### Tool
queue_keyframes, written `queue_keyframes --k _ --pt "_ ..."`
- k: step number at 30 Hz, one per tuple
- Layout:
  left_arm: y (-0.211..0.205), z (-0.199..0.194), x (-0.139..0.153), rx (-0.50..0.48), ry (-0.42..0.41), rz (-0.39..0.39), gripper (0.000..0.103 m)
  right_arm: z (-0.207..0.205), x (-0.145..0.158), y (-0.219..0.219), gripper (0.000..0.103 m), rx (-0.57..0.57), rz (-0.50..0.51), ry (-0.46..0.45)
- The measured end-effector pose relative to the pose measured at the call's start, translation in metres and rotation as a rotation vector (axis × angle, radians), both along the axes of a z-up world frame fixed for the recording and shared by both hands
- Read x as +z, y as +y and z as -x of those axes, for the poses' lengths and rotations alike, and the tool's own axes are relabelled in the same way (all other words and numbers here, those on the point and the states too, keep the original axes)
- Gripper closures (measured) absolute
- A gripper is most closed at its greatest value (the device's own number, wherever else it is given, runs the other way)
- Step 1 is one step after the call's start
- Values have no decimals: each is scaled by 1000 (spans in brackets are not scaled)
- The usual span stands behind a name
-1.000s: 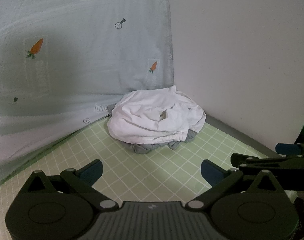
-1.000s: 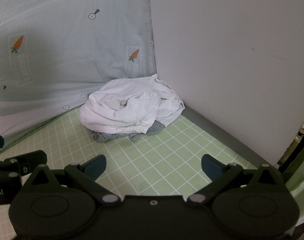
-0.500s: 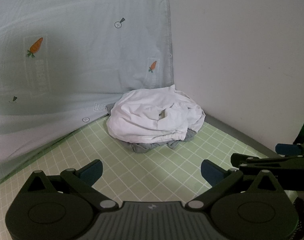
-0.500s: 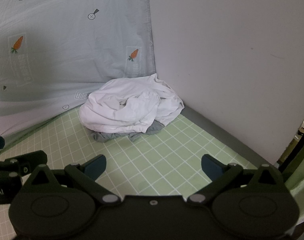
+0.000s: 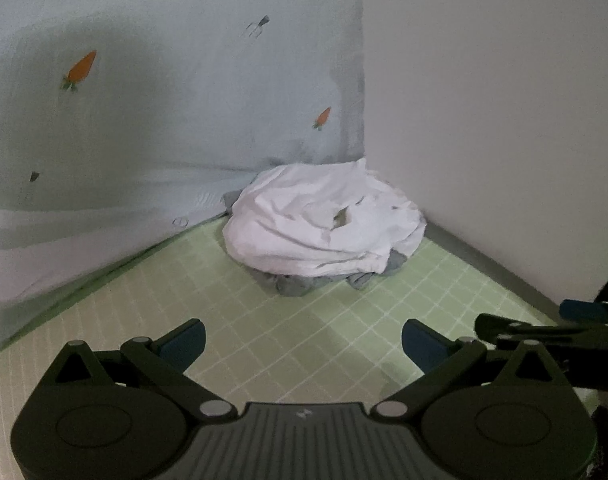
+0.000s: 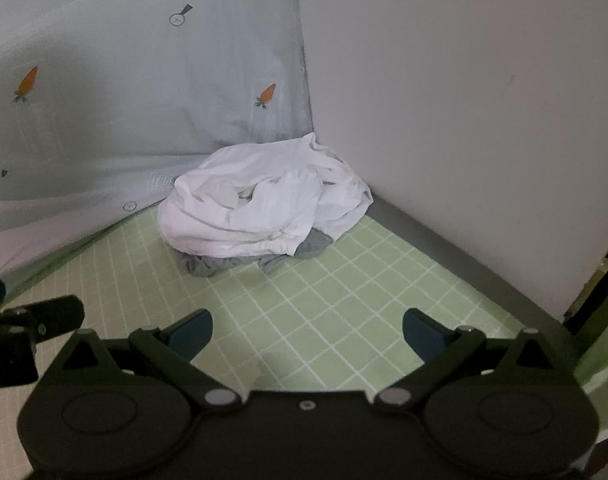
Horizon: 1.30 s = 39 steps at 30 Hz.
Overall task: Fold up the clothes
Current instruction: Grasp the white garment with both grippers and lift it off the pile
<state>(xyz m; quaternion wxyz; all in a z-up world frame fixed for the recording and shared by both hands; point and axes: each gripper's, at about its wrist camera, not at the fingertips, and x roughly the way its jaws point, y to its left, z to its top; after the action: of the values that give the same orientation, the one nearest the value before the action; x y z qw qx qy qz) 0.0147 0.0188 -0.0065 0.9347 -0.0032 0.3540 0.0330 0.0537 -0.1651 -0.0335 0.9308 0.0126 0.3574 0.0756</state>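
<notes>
Both grippers hover above the green gridded mat, each with its blue-padded fingers spread wide and nothing between them: the left gripper and the right gripper sit side by side, well short of the clothes. A crumpled white garment lies heaped in the far corner of the mat, on top of a grey garment whose edges poke out beneath its near side. Behind the pile hangs a pale carrot-print sheet, meeting a plain white wall on the right.
</notes>
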Motion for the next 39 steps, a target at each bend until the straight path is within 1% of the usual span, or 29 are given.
queue_keyframes --k 5,8,13,16,19,22,26,28,31,34,35,36,38,39 --pt "14 -21 -5 43 30 9 0 -26 -6 7 0 -4 -8 -5" --pt "24 -38 -8 72 45 20 0 -49 -12 11 0 7 -13 5" --pt "44 -83 -14 118 76 49 0 -99 -21 17 0 22 -29 25" --pt "58 -120 -20 148 92 62 0 -140 -28 21 0 22 -17 21" --pt "67 -159 -30 155 104 60 0 -192 -39 24 0 16 -18 17" --pt "75 -204 -43 144 114 55 0 -248 -50 29 0 -7 -48 18" --pt "85 -262 -61 131 128 53 0 -315 -67 37 1 -37 -150 26" --pt "89 -288 -77 129 144 92 0 -343 -77 45 1 -54 -190 49" --pt "93 -324 -103 99 179 168 0 -376 -98 59 1 -88 -190 123" --pt "98 -350 -123 115 203 231 1 -389 -115 69 1 -78 -225 181" --pt "101 -355 -126 130 202 251 6 -387 -114 69 2 -70 -230 167" --pt "103 -358 -128 144 201 271 11 -385 -112 70 5 -63 -236 153" --pt "102 -357 -126 154 179 293 43 -381 -110 72 36 -46 -244 123" --pt "99 -357 -124 154 167 291 49 -375 -105 74 52 -27 -214 93"
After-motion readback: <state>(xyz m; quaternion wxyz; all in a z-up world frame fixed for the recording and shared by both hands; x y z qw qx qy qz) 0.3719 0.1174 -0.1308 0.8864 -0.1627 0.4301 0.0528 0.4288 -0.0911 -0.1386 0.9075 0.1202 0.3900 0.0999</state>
